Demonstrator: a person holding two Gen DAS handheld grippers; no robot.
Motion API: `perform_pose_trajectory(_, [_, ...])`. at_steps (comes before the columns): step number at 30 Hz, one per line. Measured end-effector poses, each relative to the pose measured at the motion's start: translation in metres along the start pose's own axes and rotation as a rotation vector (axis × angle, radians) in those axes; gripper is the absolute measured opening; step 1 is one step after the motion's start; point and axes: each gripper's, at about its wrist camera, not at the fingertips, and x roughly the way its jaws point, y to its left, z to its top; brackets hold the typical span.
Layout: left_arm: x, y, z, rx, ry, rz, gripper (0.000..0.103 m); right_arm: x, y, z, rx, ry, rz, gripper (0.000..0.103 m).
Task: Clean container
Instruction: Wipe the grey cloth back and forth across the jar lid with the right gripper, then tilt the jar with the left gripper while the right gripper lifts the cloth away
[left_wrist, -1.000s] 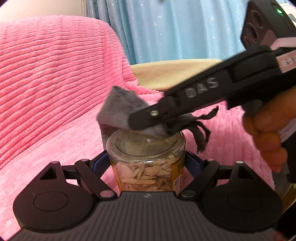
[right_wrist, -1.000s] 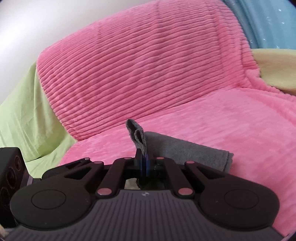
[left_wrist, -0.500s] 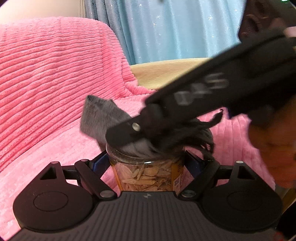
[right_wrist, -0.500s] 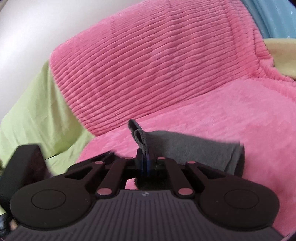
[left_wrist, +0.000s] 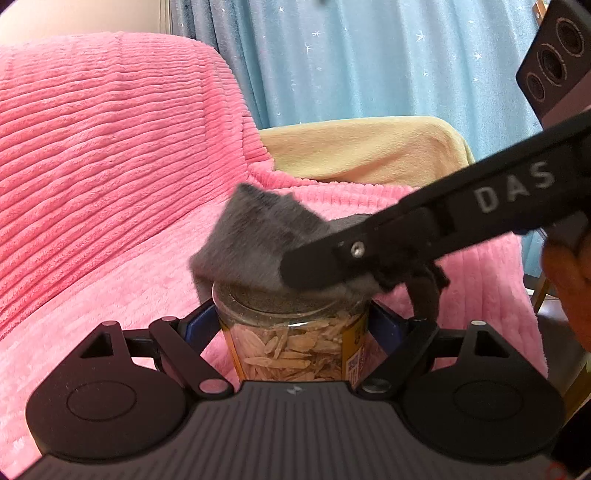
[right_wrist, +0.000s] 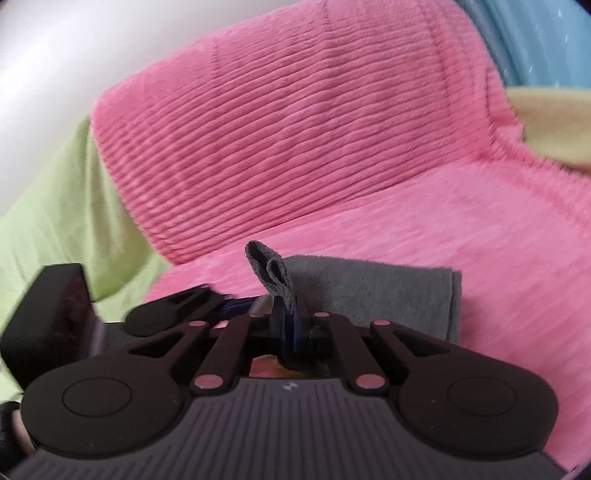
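A pink ribbed blanket (left_wrist: 110, 177) covers the sofa seat and backrest and fills most of both views; a green cover (right_wrist: 55, 206) lies at its far left in the right wrist view, a beige cover (left_wrist: 362, 147) at the far right, and a blue star-printed curtain (left_wrist: 369, 55) hangs behind. The left claw (left_wrist: 295, 328) is clamped on the container (left_wrist: 295, 339) — a clear jar of pale flakes with a yellow label on its right side — its blue-padded fingers (left_wrist: 199, 321) pressing the jar wall on either side. The jar stands upright, held near the left camera, above the blanket; whether its base touches the seat cannot be told. The right claw (right_wrist: 290, 317) is closed tight on a grey cloth (left_wrist: 255, 236), a folded edge of which stands up between the fingers in the right wrist view while the remainder spreads to the right. In the left wrist view this claw reaches in from the right, its black finger marked "DAS", and presses the cloth down onto the jar's lid (left_wrist: 280, 299) — the cloth covers the far half of the lid, with a dark frayed end hanging at the right. Part of a hand (left_wrist: 569, 280) shows at the right edge.
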Motion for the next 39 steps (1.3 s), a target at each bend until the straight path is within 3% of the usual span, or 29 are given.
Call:
perform_pose_trajectory(6, [0.0, 0.001, 0.001, -0.001, 0.001, 0.003, 0.085, 0.018, 0.002, 0.006, 0.008, -0.012, 0.007, 0.001])
perform_pose_trajectory(12, [0.002, 0.006, 0.002, -0.005, 0.004, -0.001, 0.085, 0.017, 0.0, 0.013, -0.101, -0.043, -0.145, 0.001])
perform_pose_trajectory(16, [0.002, 0.007, 0.001, -0.001, 0.003, -0.001, 0.085, 0.001, -0.007, 0.009, -0.052, -0.03, -0.119, 0.001])
perform_pose_trajectory(22, [0.002, 0.007, 0.001, -0.002, 0.005, 0.001, 0.085, -0.002, 0.0, -0.002, 0.033, -0.007, 0.028, 0.002])
perform_pose_trajectory(27, [0.003, 0.007, 0.001, 0.001, 0.009, 0.005, 0.085, 0.017, 0.004, 0.005, 0.008, -0.018, 0.015, 0.002])
perform_pose_trajectory(33, [0.002, 0.006, 0.003, 0.003, 0.017, 0.004, 0.085, 0.011, -0.006, 0.009, -0.052, -0.064, -0.107, 0.001])
perform_pose_trajectory(37, [0.001, 0.005, 0.004, 0.009, 0.025, 0.006, 0.085, -0.006, -0.012, 0.006, -0.01, -0.057, -0.098, 0.001])
perform_pose_trajectory(39, [0.001, 0.006, 0.004, 0.006, 0.03, 0.006, 0.085, -0.012, -0.01, 0.002, 0.027, -0.04, -0.053, 0.002])
